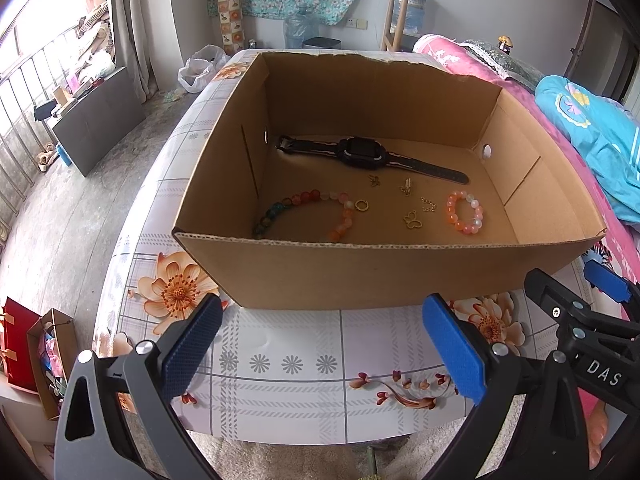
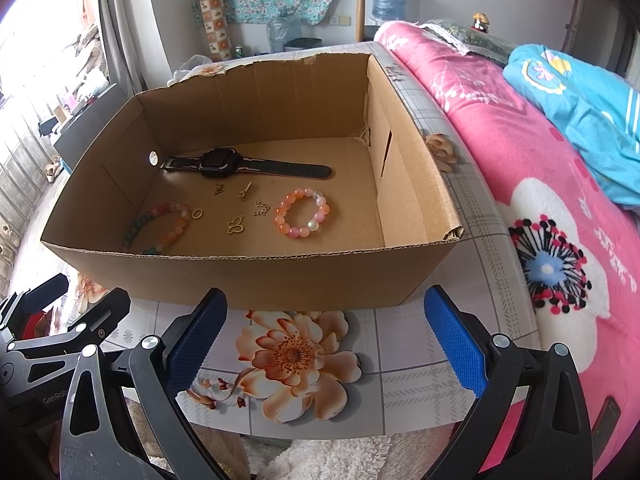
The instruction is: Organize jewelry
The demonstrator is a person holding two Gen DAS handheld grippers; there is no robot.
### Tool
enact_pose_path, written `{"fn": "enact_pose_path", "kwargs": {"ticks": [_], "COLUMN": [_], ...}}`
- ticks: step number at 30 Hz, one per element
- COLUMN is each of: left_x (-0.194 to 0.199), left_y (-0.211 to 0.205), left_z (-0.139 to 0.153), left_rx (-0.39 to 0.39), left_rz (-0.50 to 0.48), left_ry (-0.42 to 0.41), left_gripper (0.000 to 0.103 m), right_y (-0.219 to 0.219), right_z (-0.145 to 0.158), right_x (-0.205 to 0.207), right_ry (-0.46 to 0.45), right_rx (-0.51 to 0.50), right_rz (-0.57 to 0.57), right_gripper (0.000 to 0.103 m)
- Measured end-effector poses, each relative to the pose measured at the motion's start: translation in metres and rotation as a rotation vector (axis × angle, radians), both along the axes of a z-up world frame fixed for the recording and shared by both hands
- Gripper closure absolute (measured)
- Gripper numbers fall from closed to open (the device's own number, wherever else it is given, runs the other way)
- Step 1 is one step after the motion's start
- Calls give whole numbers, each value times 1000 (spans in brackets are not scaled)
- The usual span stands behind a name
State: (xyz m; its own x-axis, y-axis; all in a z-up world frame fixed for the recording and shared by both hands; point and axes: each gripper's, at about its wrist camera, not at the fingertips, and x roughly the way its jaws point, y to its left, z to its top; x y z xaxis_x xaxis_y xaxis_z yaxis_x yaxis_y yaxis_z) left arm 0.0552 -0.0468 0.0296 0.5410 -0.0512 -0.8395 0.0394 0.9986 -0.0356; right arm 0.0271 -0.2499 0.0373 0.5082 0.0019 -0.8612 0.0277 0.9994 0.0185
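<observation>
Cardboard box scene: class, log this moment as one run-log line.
left gripper: open | right gripper: open | cardboard box: holds watch, bracelets, charms | nothing grasped

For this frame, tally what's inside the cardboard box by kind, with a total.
Watch: 1
Beaded bracelets, multicolour and pink-orange: 2
Gold ring: 1
Gold butterfly charm: 1
Short chain: 1
Other small gold pieces: 2
Total: 8
</observation>
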Motion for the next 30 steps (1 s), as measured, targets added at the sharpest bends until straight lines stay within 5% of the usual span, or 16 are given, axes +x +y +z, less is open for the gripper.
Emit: {"fn": "enact_pose_path", "kwargs": {"ticks": [30], "left_x": [1], "left_y": [1], "left_z": [1], "left_rx": [6], "left_rz": [3], "left_ry": [0], "left_gripper": [5], "right_y": [0], "right_z": [3], "right_x": [3], "right_ry": [-2], "right_rx": [0], "right_rz": [5], "right_gripper": [8]}}
